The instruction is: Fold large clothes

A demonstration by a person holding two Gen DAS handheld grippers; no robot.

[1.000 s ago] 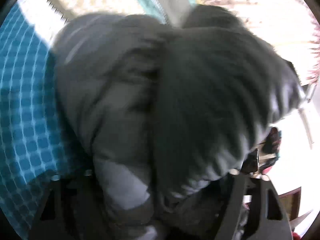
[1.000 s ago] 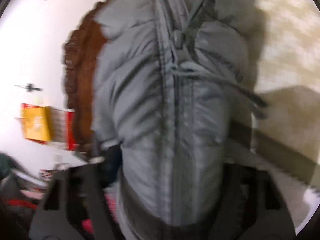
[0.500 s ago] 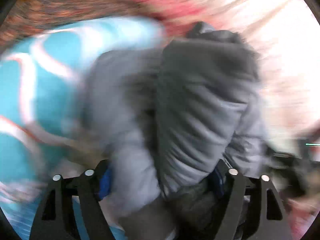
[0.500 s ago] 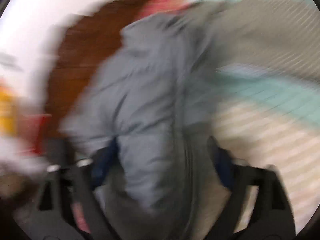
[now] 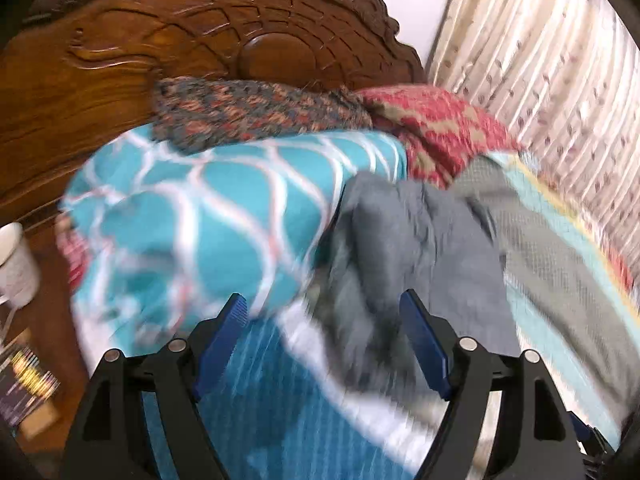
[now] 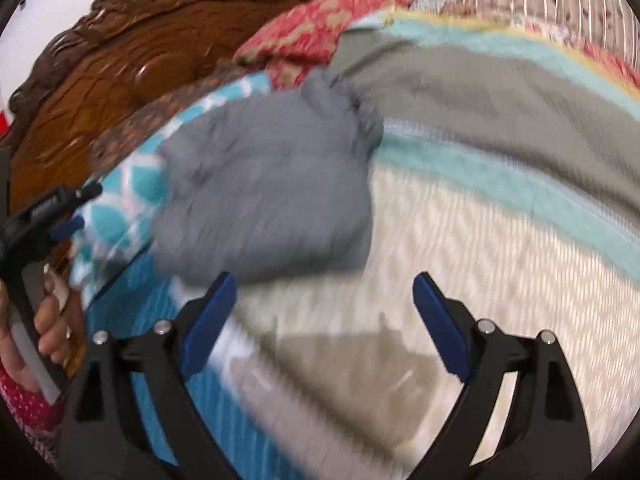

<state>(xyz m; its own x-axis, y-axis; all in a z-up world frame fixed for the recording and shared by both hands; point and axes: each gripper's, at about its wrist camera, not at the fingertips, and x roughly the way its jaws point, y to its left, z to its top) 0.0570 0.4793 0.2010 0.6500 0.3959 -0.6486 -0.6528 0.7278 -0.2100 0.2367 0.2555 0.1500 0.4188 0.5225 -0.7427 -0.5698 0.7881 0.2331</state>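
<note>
A grey padded jacket [image 6: 272, 192] lies bunched on the bed beside a teal patterned pillow [image 5: 192, 224]. In the left wrist view the jacket [image 5: 416, 248] lies just ahead of my left gripper [image 5: 324, 308], which is open and empty. My right gripper [image 6: 324, 284] is open and empty, just in front of the jacket's near edge. The left gripper's body and the hand that holds it show at the left of the right wrist view [image 6: 44, 216].
A carved wooden headboard [image 5: 168, 40] stands behind the pillows. A red patterned cushion [image 5: 436, 128] and a striped bedcover [image 6: 500, 128] lie to the right. A curtain [image 5: 552, 72] hangs at the right. A white mug [image 5: 16, 264] stands at the far left.
Both grippers were shut on the grey jacket and held it up. Now both have opened and the jacket lies on the bed by the pillow.
</note>
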